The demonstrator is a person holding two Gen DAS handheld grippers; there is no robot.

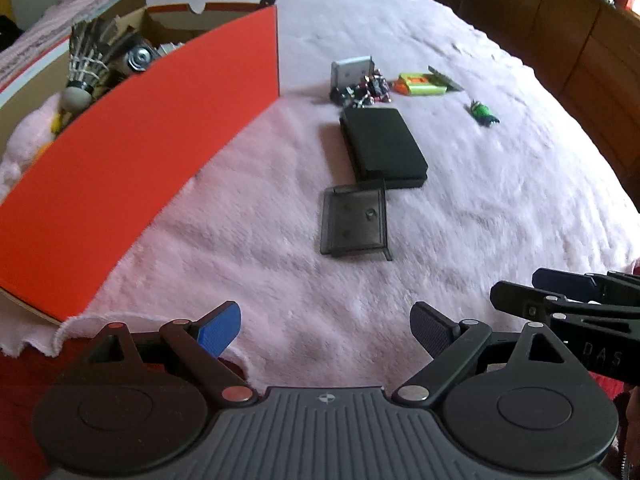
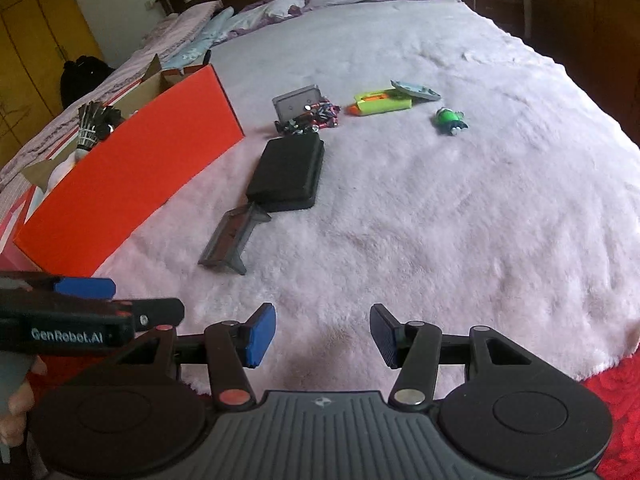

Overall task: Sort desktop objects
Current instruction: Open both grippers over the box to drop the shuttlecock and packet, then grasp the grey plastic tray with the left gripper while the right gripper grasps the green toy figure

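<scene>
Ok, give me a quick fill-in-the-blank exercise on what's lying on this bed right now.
1. The shuttlecock sits inside the ____ cardboard box.
2. The clear tray lies right beside the ____ case.
3. Both the left hand-held gripper and the right hand-held gripper are holding ____.

Missing words: red; black; nothing

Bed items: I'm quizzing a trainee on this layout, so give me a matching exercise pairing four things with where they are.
Things:
1. shuttlecock
2. black case
3. clear lid
4. green toy

Places:
A. alone on the blanket, right of the other items
B. inside the orange box
C. nearest the grippers, against the case's near end
D. between the battery pile and the lid

Pairs: 1-B, 2-D, 3-C, 4-A
</scene>
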